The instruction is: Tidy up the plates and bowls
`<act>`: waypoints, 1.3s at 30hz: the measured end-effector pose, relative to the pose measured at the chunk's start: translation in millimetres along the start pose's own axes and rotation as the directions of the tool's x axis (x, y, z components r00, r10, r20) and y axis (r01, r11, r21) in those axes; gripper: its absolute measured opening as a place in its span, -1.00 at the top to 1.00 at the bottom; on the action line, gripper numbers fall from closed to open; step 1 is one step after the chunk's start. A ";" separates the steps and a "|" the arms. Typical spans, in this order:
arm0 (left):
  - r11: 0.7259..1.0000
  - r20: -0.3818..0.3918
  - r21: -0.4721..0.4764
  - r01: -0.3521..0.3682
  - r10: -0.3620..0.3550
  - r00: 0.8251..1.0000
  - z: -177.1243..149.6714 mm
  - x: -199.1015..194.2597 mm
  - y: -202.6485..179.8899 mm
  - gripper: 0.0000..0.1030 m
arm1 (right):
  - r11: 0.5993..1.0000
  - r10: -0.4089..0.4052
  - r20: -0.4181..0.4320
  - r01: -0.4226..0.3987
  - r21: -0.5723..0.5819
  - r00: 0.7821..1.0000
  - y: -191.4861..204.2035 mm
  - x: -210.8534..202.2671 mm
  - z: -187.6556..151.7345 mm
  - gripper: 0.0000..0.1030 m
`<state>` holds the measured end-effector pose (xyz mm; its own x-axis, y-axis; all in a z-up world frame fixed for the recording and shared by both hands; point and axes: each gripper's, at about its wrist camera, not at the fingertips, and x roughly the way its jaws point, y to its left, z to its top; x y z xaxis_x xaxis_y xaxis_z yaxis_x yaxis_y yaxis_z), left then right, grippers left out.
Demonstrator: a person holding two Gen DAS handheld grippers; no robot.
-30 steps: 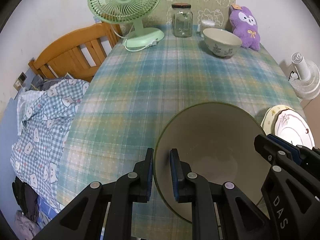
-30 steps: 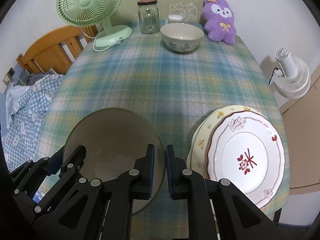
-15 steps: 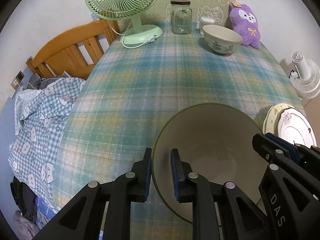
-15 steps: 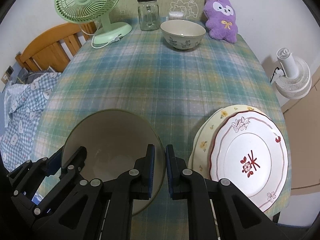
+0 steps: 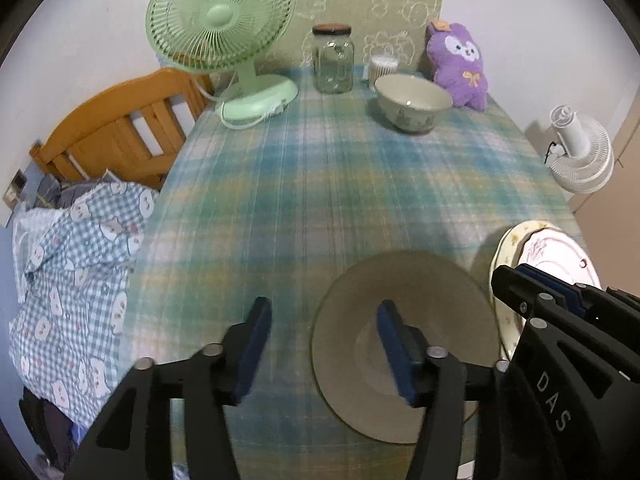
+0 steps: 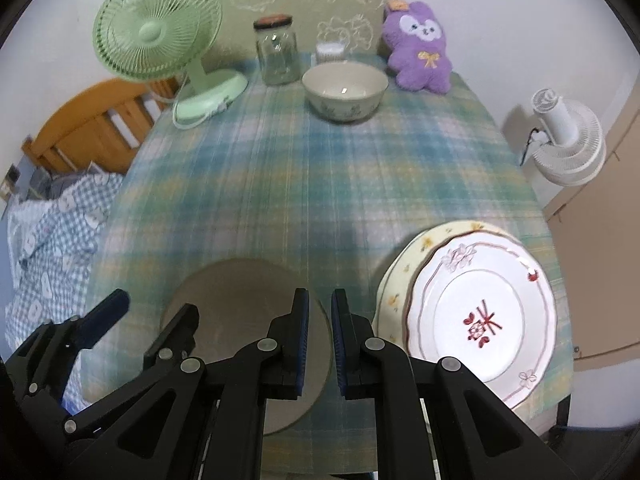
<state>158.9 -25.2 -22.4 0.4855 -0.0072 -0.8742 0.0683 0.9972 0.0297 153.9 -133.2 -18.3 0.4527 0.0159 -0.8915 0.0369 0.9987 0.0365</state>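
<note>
Black right gripper [image 6: 320, 336] hides blurred bowl's [image 6: 240, 292] rim.

A green desk fan [image 5: 221, 32] stood at the upper left, beside a glass jar [image 5: 333, 64]. A purple plush toy [image 5: 458, 65] sat upper right, and a white fan [image 6: 568, 140] stood off the table's right edge.

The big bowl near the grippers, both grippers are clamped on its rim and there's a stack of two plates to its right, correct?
Not quite. Only the right gripper is shut on the rim of the big bowl. The left gripper has just been opening; the left wrist view shows its pads standing apart, clear of the rim that lies between them. The stack of two plates is to its right.
</note>
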 end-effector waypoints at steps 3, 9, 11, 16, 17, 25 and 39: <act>0.999 0.037 0.037 0.012 -0.013 0.999 11.5 -10.0 -1.3 -0.29 | 1.000 -0.012 0.031 0.012 0.020 0.999 1.4 -12.2 9.6 0.71; 0.998 0.093 0.065 0.018 -0.024 0.995 38.3 -23.0 -6.9 -0.38 | 0.999 -0.035 0.091 0.032 0.028 0.995 -1.7 -27.5 36.0 0.71; 0.997 0.105 0.071 0.026 -0.034 0.994 49.0 -24.0 -9.8 -0.41 | 0.999 -0.045 0.108 0.042 0.030 0.993 -5.6 -30.4 46.8 0.70; 0.999 0.113 0.041 0.036 -0.040 0.993 80.0 -16.2 -18.2 -0.44 | 0.998 -0.041 0.142 0.034 0.046 0.989 -22.9 -28.0 76.4 0.02; 0.999 0.116 0.035 0.036 -0.040 0.992 86.8 -13.1 -19.9 -0.45 | 0.999 -0.033 0.155 0.026 0.046 0.987 -26.8 -26.7 82.3 -0.16; 1.000 0.135 0.029 0.005 -0.008 0.991 138.6 12.8 -50.5 -0.52 | 1.000 -0.005 0.196 0.006 -0.002 0.981 -54.7 -1.8 140.8 -0.24; 0.997 0.118 -0.065 -0.037 0.045 0.992 197.5 76.7 -88.8 -0.57 | 0.994 0.079 0.170 -0.064 -0.094 0.982 -93.2 69.6 220.0 -0.32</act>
<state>362.2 -129.0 3.7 0.5871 0.0287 -0.8090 -0.0068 0.9995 0.0306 378.0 -236.1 15.6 0.5991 0.0862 -0.7960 -0.0763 0.9958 0.0504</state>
